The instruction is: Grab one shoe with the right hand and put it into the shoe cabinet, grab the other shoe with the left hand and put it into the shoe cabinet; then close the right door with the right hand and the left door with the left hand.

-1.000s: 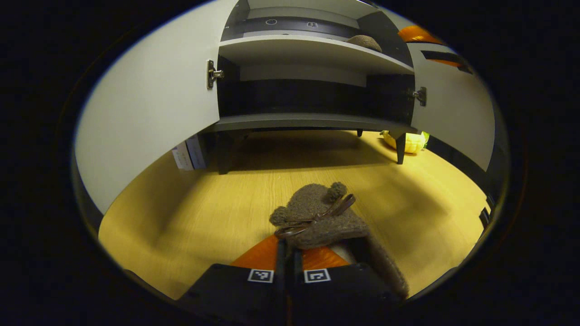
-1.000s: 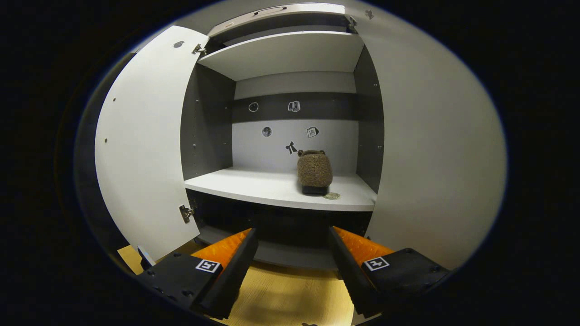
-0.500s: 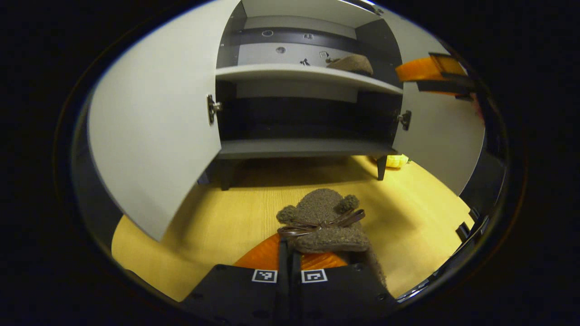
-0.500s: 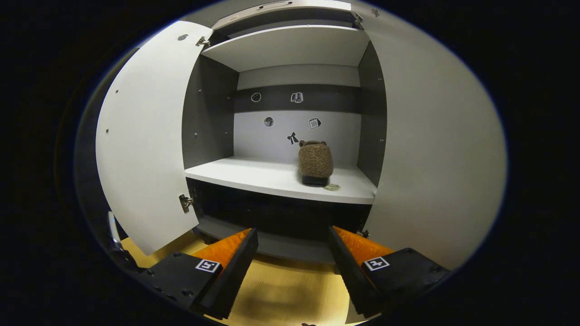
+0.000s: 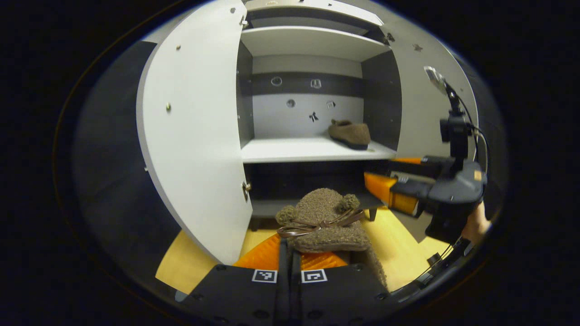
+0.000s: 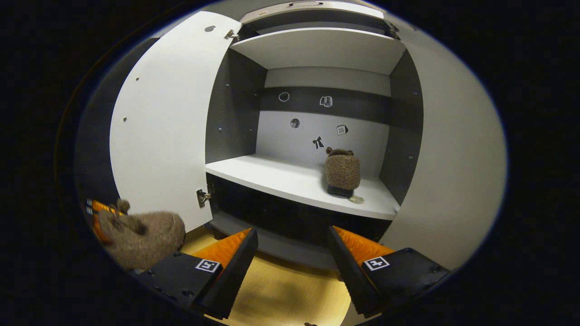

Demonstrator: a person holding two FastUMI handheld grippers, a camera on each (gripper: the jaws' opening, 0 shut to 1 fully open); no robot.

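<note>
Slipper (image 5: 324, 222) in the left tool (image 5: 290, 253), pinched tight, hung before the open shoe cabinet (image 5: 312, 151), where its mate (image 6: 342, 174) sat on the shelf. The right tool (image 6: 292, 258) gaped wide, empty. Placing it beside its mate appeared next.

One shoe (image 6: 342, 171) sits on the cabinet's middle shelf (image 6: 290, 181), toward its right (beside a small flat object, possibly a coin). The other shoe (image 5: 327, 222) lies before the open cabinet (image 5: 380, 104), between its doors, over the worktop (image 5: 190, 265).
</note>
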